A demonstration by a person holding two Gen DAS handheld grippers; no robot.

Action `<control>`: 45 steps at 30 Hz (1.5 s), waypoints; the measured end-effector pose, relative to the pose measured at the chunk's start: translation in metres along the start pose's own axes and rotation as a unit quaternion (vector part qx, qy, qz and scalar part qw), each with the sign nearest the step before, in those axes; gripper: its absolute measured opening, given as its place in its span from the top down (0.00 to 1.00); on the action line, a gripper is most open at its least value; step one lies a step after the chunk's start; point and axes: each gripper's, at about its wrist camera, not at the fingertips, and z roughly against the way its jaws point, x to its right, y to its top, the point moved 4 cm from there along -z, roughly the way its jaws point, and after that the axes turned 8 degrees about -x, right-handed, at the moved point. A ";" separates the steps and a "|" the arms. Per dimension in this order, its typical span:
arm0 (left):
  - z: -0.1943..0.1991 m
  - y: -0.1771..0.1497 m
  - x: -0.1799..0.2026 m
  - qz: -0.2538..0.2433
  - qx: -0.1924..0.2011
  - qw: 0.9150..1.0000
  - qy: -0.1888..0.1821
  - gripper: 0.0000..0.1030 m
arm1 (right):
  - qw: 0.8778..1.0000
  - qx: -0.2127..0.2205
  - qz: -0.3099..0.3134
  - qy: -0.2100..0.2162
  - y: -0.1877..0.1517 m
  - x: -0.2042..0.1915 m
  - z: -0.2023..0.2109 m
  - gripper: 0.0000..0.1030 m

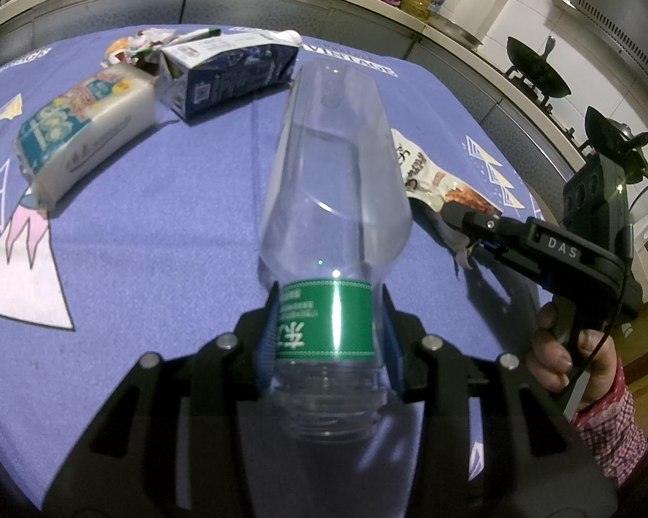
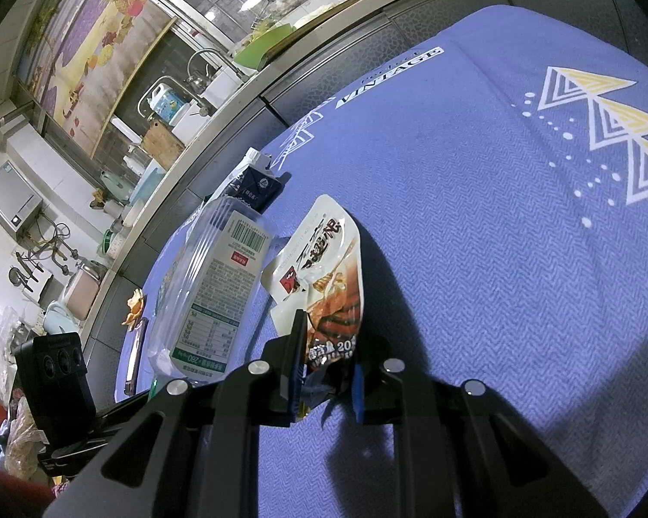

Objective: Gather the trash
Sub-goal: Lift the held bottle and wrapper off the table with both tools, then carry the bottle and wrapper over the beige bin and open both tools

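Two hand-held grippers over a bench [image 1: 160, 224] draped in a blue printed cloth. Left hand-held gripper [image 1: 330, 336] clenched on a clear plastic bottle [image 1: 332, 181], blue pads pressed against both sides of the green label band near the neck; bottle pointing away from the camera, base outermost, raised above the cloth. Right hand-held gripper [image 2: 326, 384] clamped on the lower edge of a white and orange snack wrapper [image 2: 324, 276], jaws nearly closed around the crumpled foil; wrapper extending forward from the pads and lying against the cloth. From the left wrist view, right hand-held gripper seen at the right edge, gripped by a hand [image 1: 561, 358] with a red checked sleeve [image 1: 605, 427] behind it, and its tips resting on the same wrapper just right of the bottle.

Remaining litter at the far left of the bench: a white soft pack with blue and red print [image 1: 82, 134], lying flat; just beside it a dark blue carton [image 1: 229, 73], opened and squashed; behind these, a cluster of crumpled wrappers [image 1: 138, 45] and a pen [image 1: 201, 34]. From the right wrist view, bottle label with barcode visible left of the wrapper, carton beyond it.

Background: kitchen counter with bottles, two dark woks [image 1: 535, 69] on a stove, a sink tap [image 2: 203, 64] and a fruit mural.
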 end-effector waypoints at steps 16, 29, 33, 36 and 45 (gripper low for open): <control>0.002 0.005 -0.004 0.011 0.000 1.000 -0.017 0.62 | 1.000 -0.004 -0.001 0.005 0.000 -0.001 0.000 0.86; -0.005 0.051 0.053 -0.013 -0.016 0.996 -0.083 0.62 | 0.996 0.074 -0.049 0.016 0.002 0.038 0.064 0.88; -0.028 0.075 0.102 -0.042 -0.037 0.993 -0.104 0.62 | 0.989 0.124 -0.078 -0.007 0.007 0.076 0.110 0.90; -0.050 0.094 0.156 -0.075 -0.058 0.987 -0.132 0.62 | 0.979 0.162 -0.121 -0.009 0.011 0.115 0.148 0.91; -0.110 0.123 0.300 -0.162 -0.109 0.960 -0.199 0.62 | 0.930 0.293 -0.200 -0.103 0.020 0.214 0.268 0.91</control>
